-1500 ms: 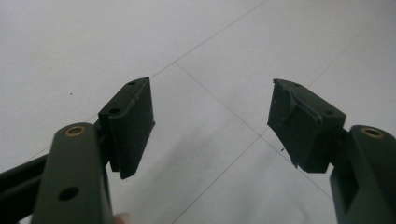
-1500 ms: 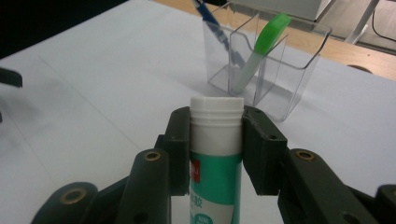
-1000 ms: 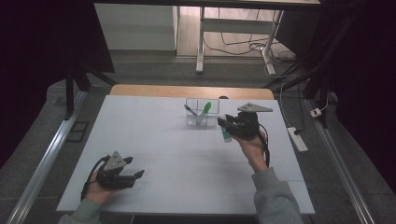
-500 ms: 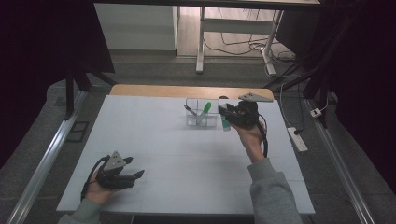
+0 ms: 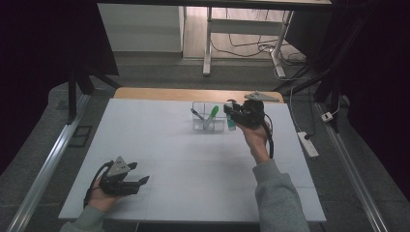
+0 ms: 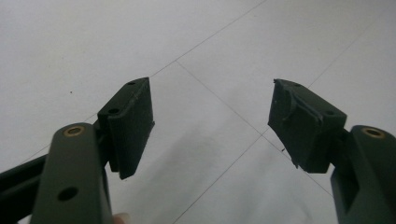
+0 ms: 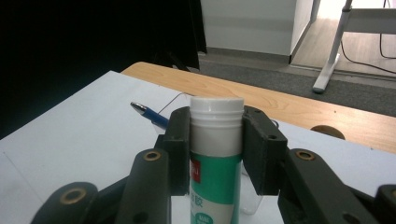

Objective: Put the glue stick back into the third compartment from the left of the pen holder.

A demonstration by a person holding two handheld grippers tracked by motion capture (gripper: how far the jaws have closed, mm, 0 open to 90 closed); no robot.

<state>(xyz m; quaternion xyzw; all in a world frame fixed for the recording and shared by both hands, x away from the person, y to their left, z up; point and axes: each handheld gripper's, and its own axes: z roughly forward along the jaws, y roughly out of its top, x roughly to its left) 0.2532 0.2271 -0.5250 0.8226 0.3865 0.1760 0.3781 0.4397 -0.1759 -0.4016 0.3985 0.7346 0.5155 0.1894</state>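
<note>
- Now, your table [image 5: 159, 145] is the biggest thing before you: a white top with a strip of bare wood along its far edge (twelve o'clock side).
- Your right gripper [image 5: 231, 115] is held up at about one o'clock on the table, just beside a clear box [image 5: 200, 123].
- Your left gripper [image 5: 142, 182] rests low at about seven o'clock, well apart from the box; its jaws are spread wide with bare white tabletop between them.
- That clear box holds a green marker [image 5: 212, 112] and a blue pen [image 7: 154, 117], both leaning.
- Your right jaws pinch a green-and-white tube [image 7: 216, 163] upright just under its white cap (pads pressed on both sides); it is at the box's three o'clock side.
</note>
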